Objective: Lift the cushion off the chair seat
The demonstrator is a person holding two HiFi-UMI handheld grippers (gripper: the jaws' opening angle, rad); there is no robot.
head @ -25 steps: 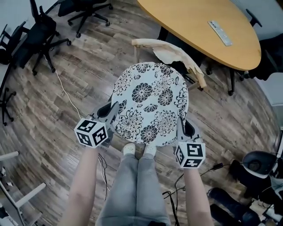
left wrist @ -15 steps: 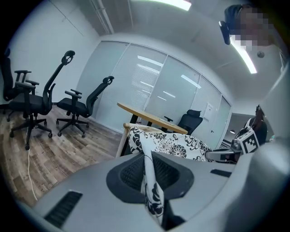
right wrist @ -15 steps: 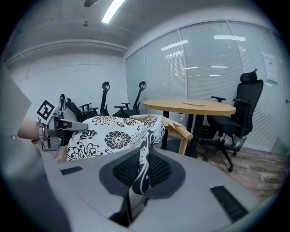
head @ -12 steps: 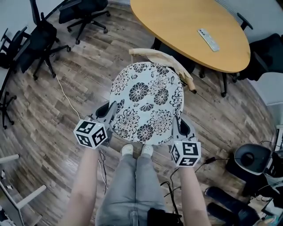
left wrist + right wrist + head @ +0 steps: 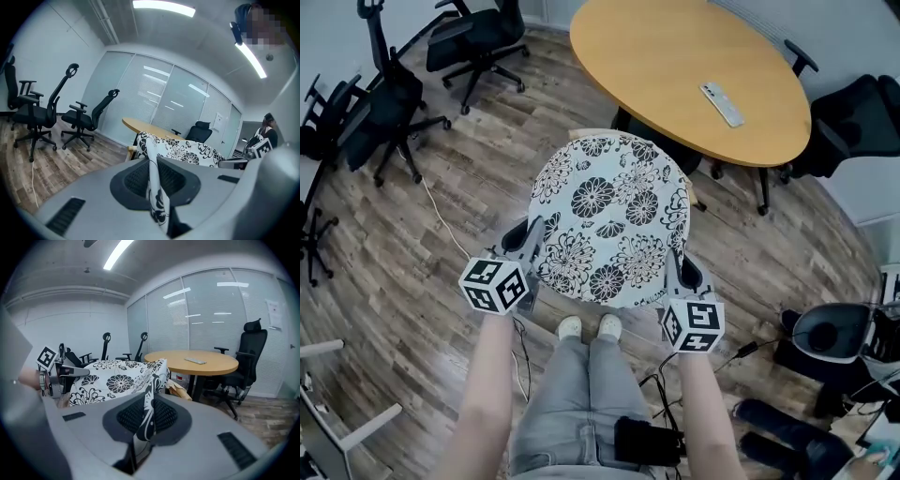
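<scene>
- Cushion (image 5: 609, 220), round with a black flower print, is held up between both grippers and hides most of the wooden chair (image 5: 179, 388) beneath it.
- Left gripper (image 5: 534, 236) is clamped on the cushion's left edge, with a fabric fold squeezed between its pads.
- Right gripper (image 5: 677, 267) pinches the right edge the same way.
- Round counter (image 5: 675, 66) stands just beyond.
</scene>
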